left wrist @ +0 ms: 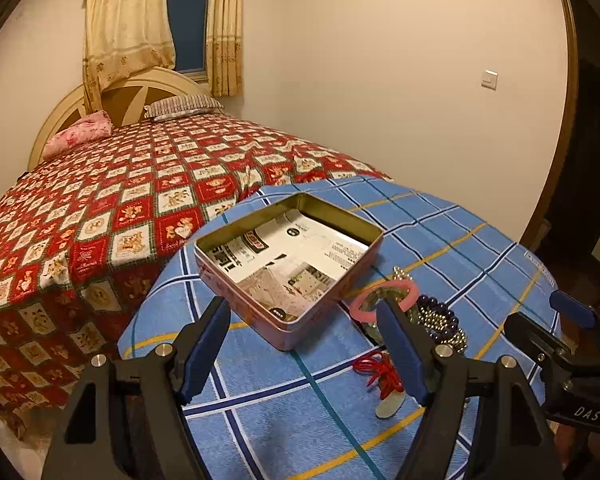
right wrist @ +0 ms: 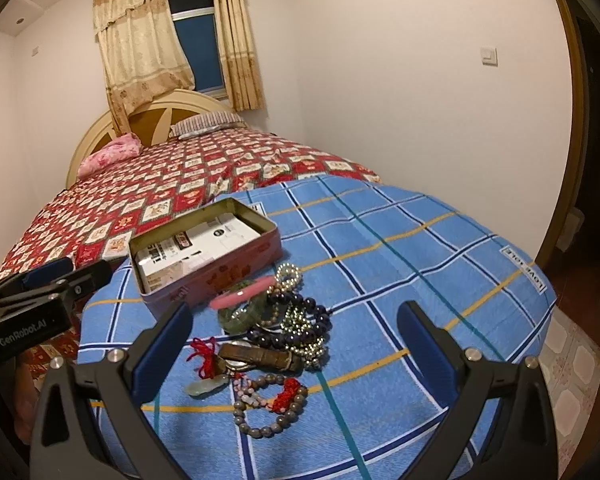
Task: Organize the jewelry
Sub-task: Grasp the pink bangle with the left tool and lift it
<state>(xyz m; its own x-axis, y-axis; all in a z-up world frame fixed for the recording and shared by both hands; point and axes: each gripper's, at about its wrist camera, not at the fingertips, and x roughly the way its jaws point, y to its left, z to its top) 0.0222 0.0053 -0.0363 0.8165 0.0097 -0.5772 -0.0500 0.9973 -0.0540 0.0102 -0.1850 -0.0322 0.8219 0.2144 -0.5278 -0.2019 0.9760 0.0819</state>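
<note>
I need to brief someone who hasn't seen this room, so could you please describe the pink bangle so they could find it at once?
On the blue checked cloth sits an open pink tin, with a heap of jewelry beside it. The pink bangle lies on the heap's edge nearest the tin, over a green bangle. It is the only smooth, solid pink ring; its neighbours are beaded strands.

One open pink metal tin (right wrist: 204, 256) sits on the blue checked cloth (right wrist: 400, 248). Beside it lie one pink plastic bangle (right wrist: 242, 294), one green jade bangle (right wrist: 240, 314), one brown leather-strapped watch (right wrist: 260, 356), one pale jade pendant on red cord (right wrist: 206, 386), and at least four beaded bracelets, tangled so the exact count is unclear.
</note>
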